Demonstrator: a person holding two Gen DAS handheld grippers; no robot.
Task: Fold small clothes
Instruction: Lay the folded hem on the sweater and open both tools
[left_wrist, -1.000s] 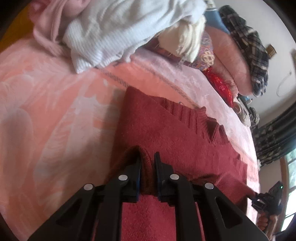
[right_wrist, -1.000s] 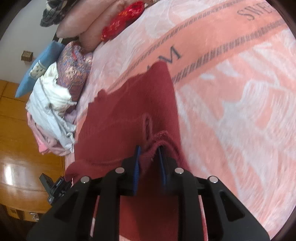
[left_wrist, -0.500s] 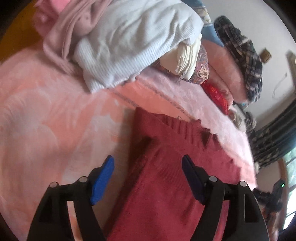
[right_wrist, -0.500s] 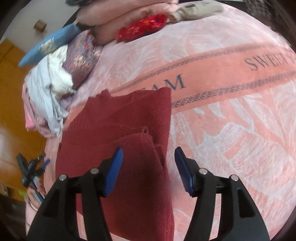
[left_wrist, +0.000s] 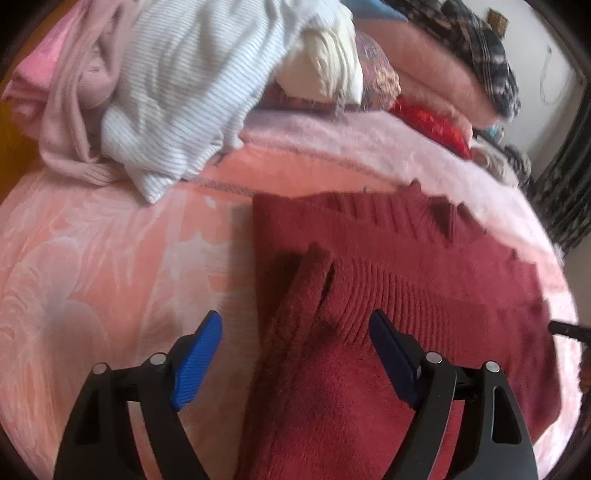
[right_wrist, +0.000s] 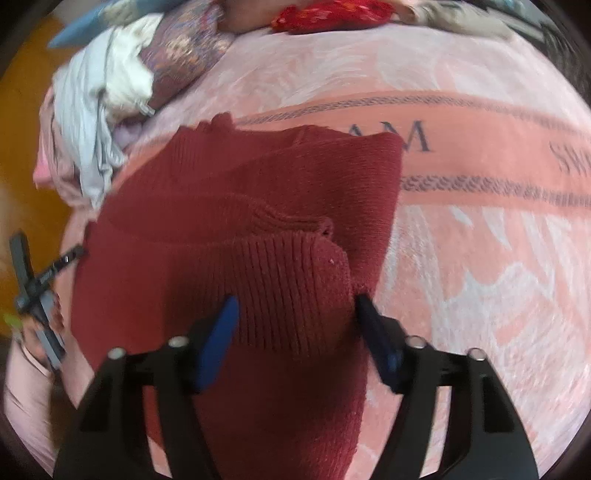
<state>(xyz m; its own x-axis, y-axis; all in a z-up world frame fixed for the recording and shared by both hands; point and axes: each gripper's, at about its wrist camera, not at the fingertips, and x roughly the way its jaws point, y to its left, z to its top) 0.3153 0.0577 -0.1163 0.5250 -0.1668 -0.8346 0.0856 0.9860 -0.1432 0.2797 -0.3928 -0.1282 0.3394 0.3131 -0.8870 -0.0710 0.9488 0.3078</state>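
A dark red knit sweater (left_wrist: 406, 280) lies folded on the pink blanket (left_wrist: 92, 266), its lower part laid up over its body. My left gripper (left_wrist: 295, 332) is open and empty, its jaws spread just above the sweater's left folded edge. In the right wrist view the sweater (right_wrist: 258, 192) shows with its ribbed hem (right_wrist: 291, 284) folded on top. My right gripper (right_wrist: 295, 314) is open and empty above that hem. The other hand-held gripper (right_wrist: 33, 288) shows at the left edge.
A heap of unfolded clothes, a white ribbed top (left_wrist: 192, 85) and pale pink garment (left_wrist: 70, 103), lies at the back left. Pillows and folded blankets (left_wrist: 436, 74) line the back. The blanket (right_wrist: 498, 258) stretches bare to the right of the sweater.
Both grippers were shut on the sweater's edge a second ago. They opened, let the fabric drop folded onto the sweater, and have drawn back a little.
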